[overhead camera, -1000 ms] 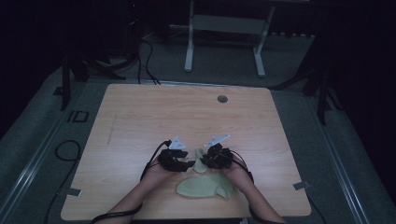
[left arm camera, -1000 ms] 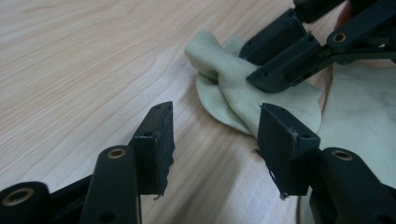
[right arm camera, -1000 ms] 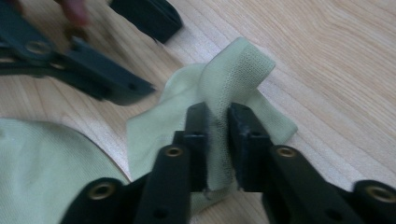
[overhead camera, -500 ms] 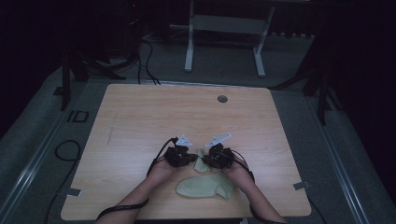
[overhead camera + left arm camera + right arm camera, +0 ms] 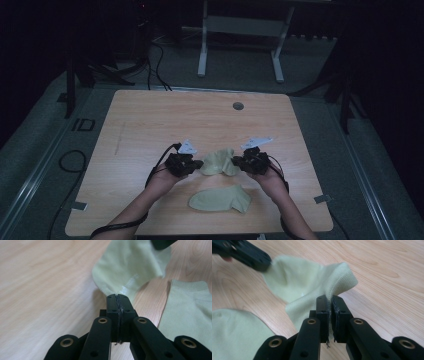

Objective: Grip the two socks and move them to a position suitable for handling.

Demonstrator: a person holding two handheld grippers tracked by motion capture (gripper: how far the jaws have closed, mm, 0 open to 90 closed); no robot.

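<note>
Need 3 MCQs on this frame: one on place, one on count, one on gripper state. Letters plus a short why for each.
1. Where does the flat sock lie relative to the held sock?
A. nearer the person's edge of the table
B. by the round hole at the far edge
C. off the table, on the floor

2. How many pale green socks are there?
A. one
B. two
C. four

3. How do the left gripper and right gripper stand?
A. both wide open above the table
B. left shut, right open
C. both shut on the held sock

Key:
1 A, the high view shows it between the forearms, below the held one.
2 B, one is stretched between the grippers and one lies flat on the table.
3 C, each gripper view shows fabric pinched between closed jaws.
</note>
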